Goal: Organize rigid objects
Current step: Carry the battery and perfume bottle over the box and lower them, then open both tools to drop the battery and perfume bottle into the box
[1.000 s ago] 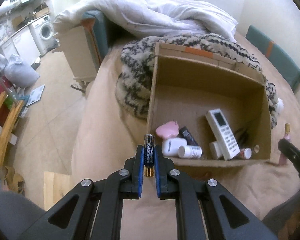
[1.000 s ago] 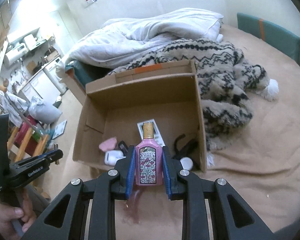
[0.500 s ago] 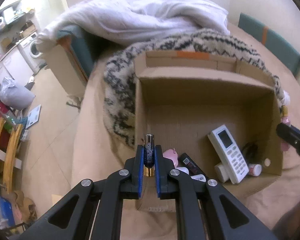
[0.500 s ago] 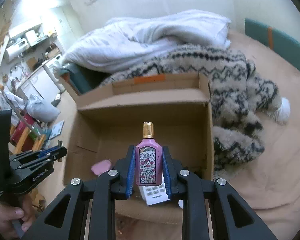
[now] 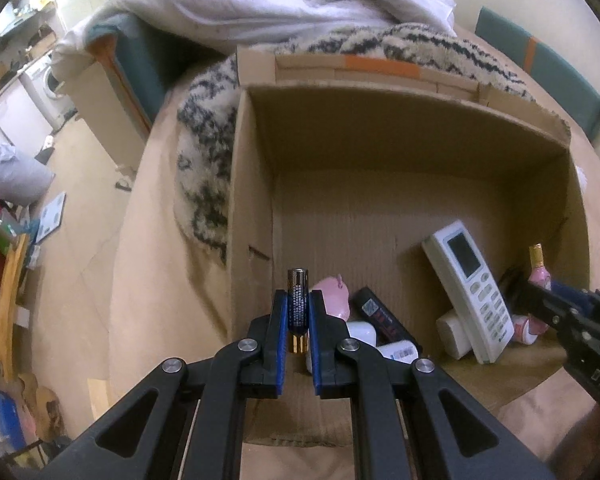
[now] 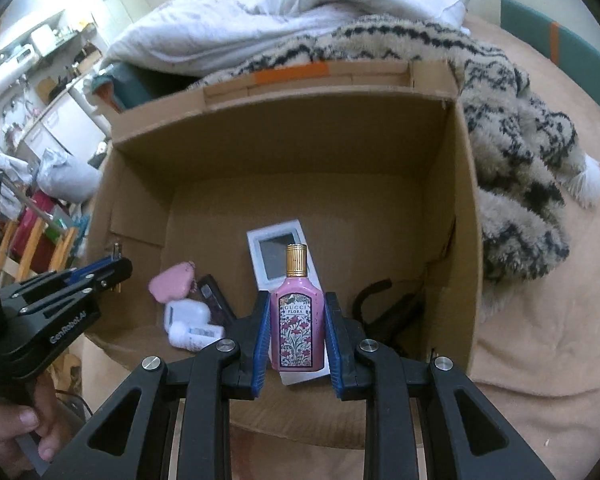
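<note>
Gripping one battery [image 5: 298, 304], one perfume bottle [image 6: 298, 322]

Left gripper [image 5: 298, 312] clamped, right gripper [image 6: 297, 330] clamped, both seemingly level

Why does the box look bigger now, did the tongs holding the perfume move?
Yes. The right tongs carried the perfume forward, from outside the box to over its near edge.

Left gripper [image 5: 298, 320], right gripper [image 6: 296, 332]: black frames with triangular cutouts, silver screw heads, blue finger pads [image 6: 262, 340]. White "GenRobot.AI" lettering on left body. Bare-skinned left hand [image 6: 14, 434].
</note>
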### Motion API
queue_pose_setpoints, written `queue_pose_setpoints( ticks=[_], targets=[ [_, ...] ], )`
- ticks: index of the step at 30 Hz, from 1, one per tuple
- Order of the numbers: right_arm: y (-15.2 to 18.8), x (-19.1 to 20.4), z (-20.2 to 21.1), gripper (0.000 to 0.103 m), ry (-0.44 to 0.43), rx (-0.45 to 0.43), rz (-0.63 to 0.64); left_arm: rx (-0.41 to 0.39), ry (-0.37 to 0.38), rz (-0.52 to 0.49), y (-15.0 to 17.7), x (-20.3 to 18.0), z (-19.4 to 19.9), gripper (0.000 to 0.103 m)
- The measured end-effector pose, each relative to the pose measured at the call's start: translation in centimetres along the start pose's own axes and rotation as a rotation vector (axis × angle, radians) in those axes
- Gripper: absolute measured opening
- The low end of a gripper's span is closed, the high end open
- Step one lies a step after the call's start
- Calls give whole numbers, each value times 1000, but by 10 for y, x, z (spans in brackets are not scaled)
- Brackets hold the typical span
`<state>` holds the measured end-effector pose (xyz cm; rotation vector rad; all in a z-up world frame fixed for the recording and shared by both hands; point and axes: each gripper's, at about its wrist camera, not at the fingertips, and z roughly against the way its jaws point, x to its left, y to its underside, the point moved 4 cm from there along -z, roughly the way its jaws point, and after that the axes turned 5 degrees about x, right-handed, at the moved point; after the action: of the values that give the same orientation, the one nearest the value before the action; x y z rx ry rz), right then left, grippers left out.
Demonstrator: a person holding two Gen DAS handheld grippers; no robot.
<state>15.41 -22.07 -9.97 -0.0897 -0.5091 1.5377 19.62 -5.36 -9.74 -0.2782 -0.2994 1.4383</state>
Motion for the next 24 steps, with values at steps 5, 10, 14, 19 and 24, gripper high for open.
queue_pose_setpoints(
  ticks=[5,10,14,19,24],
  targets=[
    [5,-4,-13,26,23,54,-15,28,-9,-19,7,-6,-8,9],
    [4,-4,-16,26,28,64,-16,29,-13,-20,9,-6,-8,9],
    [3,-2,-15,26,22,55,-13,-34,-72,-23,7,-5,2,9],
    [-1,-1,-9,44,-11,31,-21,-50,-27,-22,5,-8,8,33],
    [-6,-1,1,70,-43,-7,-32,-53,4,-49,7,-16,10,53]
  ],
)
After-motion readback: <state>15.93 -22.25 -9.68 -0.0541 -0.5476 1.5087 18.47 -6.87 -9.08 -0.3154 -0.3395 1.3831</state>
